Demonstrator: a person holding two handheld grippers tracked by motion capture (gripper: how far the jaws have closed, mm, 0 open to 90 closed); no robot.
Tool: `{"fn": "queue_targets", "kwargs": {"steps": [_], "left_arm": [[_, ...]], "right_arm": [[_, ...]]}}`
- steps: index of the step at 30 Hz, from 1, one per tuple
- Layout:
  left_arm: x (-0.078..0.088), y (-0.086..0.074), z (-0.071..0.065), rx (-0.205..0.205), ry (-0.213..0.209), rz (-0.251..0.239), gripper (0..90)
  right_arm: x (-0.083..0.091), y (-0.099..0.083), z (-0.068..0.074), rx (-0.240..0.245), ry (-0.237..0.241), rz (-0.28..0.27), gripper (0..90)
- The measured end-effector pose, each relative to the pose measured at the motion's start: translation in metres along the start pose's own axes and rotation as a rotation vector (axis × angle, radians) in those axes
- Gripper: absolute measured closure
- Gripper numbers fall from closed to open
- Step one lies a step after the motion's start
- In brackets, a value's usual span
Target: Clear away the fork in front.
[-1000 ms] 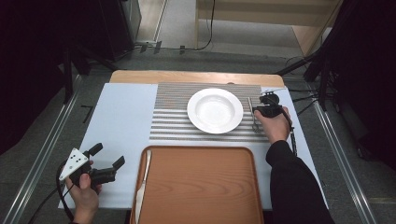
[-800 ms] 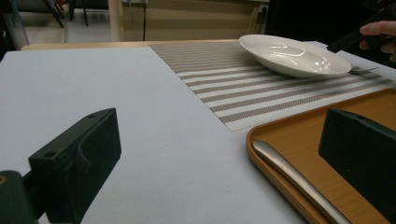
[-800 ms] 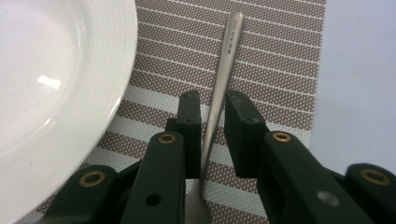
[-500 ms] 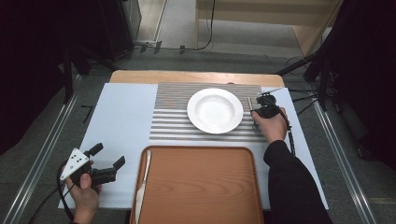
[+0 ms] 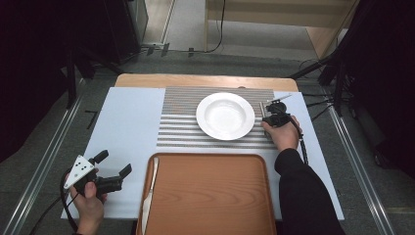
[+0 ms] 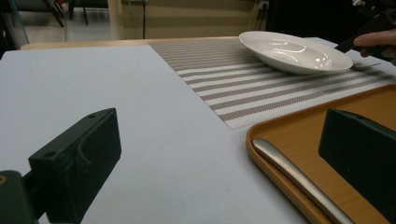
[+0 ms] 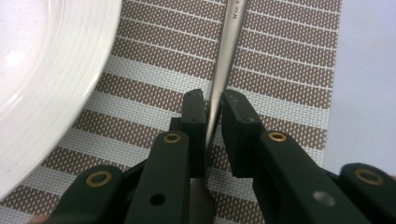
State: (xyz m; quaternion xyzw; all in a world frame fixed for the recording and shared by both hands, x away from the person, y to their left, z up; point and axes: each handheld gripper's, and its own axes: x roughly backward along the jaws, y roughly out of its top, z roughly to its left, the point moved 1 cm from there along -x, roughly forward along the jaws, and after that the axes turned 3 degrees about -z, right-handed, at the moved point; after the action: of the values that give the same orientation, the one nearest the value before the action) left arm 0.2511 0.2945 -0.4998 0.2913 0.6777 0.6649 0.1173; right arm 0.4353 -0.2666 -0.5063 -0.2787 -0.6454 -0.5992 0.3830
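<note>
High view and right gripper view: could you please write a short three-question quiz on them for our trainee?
1. True or false: the white round plate stands on the brown wooden tray.
2. What sits between the jaws of the right gripper?
A. a slim steel utensil handle
B. the plate's rim
C. nothing
3. Fill in the gap: the jaws of the left gripper stand ____, with nothing between them.

Key
1. False: it stands on the striped woven placemat.
2. A
3. open
</note>
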Motion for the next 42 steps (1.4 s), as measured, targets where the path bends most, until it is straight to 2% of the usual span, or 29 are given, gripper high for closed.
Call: {"fn": "queue_targets", "kwargs": {"steps": [4,8,10,18,33,42], "left_arm": [[0.000,0.000,0.000,0.000,0.002,0.002,0.0],[-0.001,0.000,0.000,0.003,0.002,0.002,0.0],[-0.001,0.000,0.001,0.003,0.001,0.002,0.0],[-0.001,0.000,0.000,-0.002,0.001,0.008,0.0],[-0.002,0.000,-0.001,-0.004,-0.001,0.006,0.0],[-0.002,0.000,-0.001,-0.011,0.002,0.013,0.0]], "right_arm": [[0.000,0.000,0.004,0.002,-0.026,0.003,80.9],[0.000,0.002,0.009,0.053,-0.049,0.009,83.6],[0.000,0.002,0.007,0.039,-0.037,0.013,83.7],[0.000,0.000,0.008,0.052,-0.040,-0.008,84.1],[0.007,-0.016,-0.013,-0.059,0.046,-0.107,84.2],[0.018,-0.021,-0.016,-0.057,0.078,-0.179,84.3]]}}
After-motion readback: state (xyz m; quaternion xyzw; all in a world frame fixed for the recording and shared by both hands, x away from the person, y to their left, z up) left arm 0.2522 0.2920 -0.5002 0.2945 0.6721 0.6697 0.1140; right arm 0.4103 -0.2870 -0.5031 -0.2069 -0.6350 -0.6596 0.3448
